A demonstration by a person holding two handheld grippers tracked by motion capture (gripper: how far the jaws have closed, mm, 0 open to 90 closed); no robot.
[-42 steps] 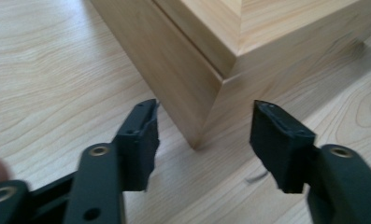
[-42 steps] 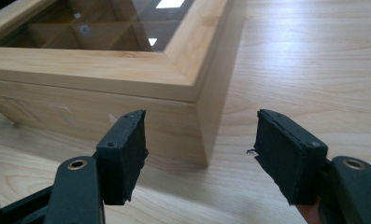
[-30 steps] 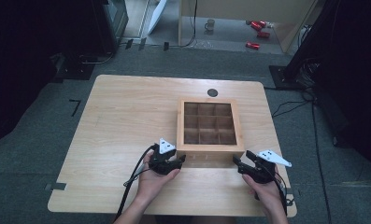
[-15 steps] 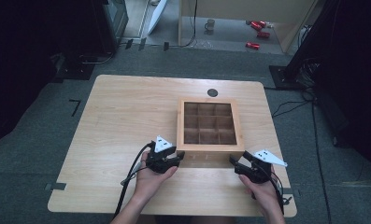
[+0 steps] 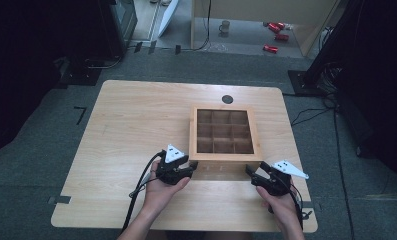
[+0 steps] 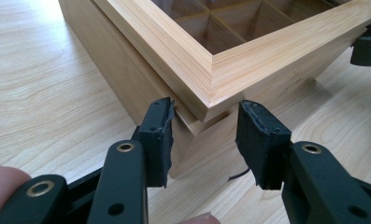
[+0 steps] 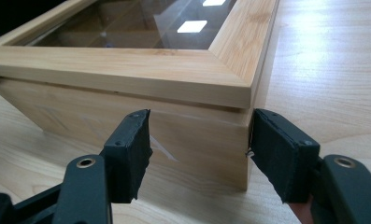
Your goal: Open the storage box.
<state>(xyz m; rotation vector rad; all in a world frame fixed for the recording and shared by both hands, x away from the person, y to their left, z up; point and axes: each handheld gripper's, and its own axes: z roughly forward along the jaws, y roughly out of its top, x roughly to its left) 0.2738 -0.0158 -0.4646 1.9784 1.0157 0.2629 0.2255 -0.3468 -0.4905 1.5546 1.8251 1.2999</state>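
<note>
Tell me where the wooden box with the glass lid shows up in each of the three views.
High view: the wooden box sits right of the table's centre, just beyond both grippers.
Left gripper view: its near corner fills the upper middle, between the open jaws.
Right gripper view: its other near corner spans the upper left and centre, again between open jaws.
Shared landmark: the box's pale lid frame along its near edge.
</note>
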